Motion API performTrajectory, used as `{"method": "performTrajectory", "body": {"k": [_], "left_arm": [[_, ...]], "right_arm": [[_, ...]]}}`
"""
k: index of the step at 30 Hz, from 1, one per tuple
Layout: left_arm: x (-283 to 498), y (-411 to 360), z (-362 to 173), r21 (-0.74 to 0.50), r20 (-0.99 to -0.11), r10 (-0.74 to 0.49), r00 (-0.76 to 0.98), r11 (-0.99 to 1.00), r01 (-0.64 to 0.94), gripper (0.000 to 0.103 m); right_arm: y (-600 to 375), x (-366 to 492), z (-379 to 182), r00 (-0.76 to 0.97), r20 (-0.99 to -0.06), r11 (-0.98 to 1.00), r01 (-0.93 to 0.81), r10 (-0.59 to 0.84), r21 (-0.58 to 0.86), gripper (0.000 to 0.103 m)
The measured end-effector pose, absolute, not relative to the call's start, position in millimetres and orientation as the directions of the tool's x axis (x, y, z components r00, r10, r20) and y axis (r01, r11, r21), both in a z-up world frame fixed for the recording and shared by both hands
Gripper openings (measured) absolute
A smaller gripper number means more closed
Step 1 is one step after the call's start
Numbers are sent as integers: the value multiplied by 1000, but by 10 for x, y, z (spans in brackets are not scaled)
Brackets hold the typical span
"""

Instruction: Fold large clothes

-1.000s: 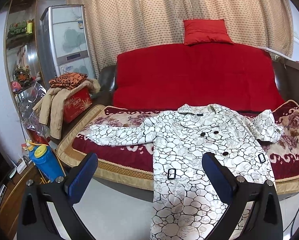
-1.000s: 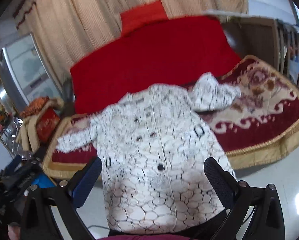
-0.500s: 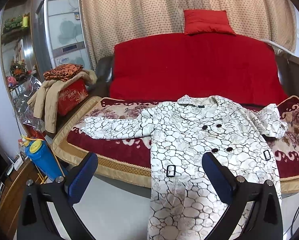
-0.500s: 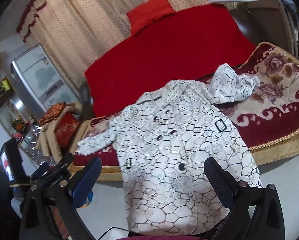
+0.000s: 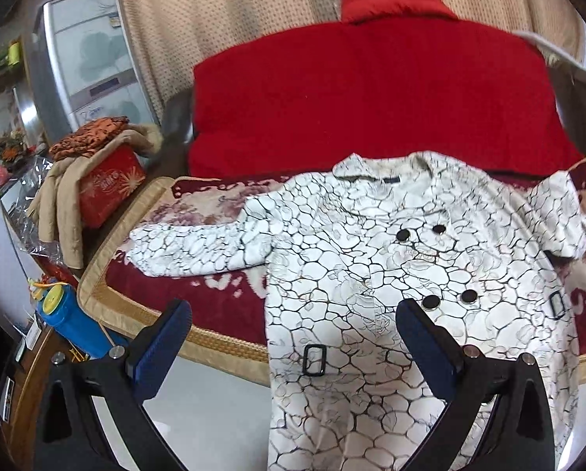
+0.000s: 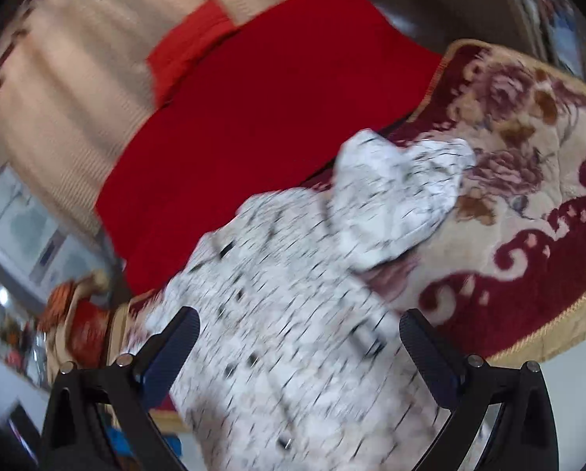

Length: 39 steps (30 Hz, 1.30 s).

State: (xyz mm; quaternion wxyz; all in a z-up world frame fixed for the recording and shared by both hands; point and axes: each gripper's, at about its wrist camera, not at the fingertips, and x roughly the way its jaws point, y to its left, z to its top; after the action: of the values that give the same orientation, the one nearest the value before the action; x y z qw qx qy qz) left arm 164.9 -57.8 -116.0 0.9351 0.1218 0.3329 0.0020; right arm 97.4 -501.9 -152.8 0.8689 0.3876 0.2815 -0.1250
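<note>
A white coat (image 5: 391,274) with a black cracked-stone print lies face up and buttoned on a red floral blanket (image 5: 214,286) covering the sofa seat, its hem hanging over the front edge toward the floor. One sleeve (image 5: 199,243) stretches flat out to the side; the other sleeve (image 6: 395,212) is bunched up near the shoulder. I judge the folding has not started: no part of the body is folded over, so both sleeves and the long body remain to do.

My left hand-held gripper (image 5: 293,349) is spread wide, holding nothing, hovering above the lower coat. My right hand-held gripper (image 6: 299,357) is also spread and empty (its view is blurred).

A red box (image 5: 110,186) beside the sofa carries gold characters, too small to read. No other writing is legible.
</note>
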Motion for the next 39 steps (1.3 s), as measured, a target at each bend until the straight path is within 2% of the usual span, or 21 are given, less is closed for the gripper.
{"method": "performTrajectory", "body": {"k": [3, 10, 15, 20, 22, 24, 26, 27, 32, 39], "left_arm": [[1852, -657, -1292, 246, -649, 106, 754, 966, 75, 103], [2162, -750, -1517, 267, -696, 138, 704, 961, 76, 103], [2293, -882, -1601, 288, -707, 146, 692, 953, 94, 103], [2402, -977, -1653, 296, -718, 143, 682, 949, 112, 103], [2432, -983, -1669, 299, -717, 146, 682, 948, 112, 103], [2457, -964, -1679, 294, -719, 143, 681, 949, 112, 103], [2474, -906, -1679, 289, -716, 142, 683, 952, 105, 103], [2480, -865, -1676, 288, -713, 145, 686, 953, 97, 103], [2539, -559, -1636, 263, -696, 157, 701, 964, 46, 103], [2557, 98, -1525, 243, -646, 226, 729, 966, -85, 103]], "right_arm": [[-5383, 1172, -1676, 783, -620, 652, 490, -38, 578, 103], [-6489, 1362, -2316, 818, -574, 422, 537, -47, 730, 101], [-7080, 1574, -2774, 823, -568, 249, 556, -29, 793, 76], [-7426, 1883, -3117, 816, -577, 142, 574, -23, 806, 75], [-7505, 1997, -3101, 822, -566, 165, 567, -59, 807, 63], [-7565, 2170, -3119, 809, -586, 216, 581, -51, 785, 26], [-7568, 2274, -3155, 794, -607, 216, 599, -34, 771, 24], [-7544, 2281, -3105, 804, -594, 220, 587, -43, 779, 18], [-7145, 2346, -2386, 874, -477, 400, 472, -95, 786, 15], [-5894, 2768, -1219, 956, -290, 620, 194, 56, 760, 14]]}}
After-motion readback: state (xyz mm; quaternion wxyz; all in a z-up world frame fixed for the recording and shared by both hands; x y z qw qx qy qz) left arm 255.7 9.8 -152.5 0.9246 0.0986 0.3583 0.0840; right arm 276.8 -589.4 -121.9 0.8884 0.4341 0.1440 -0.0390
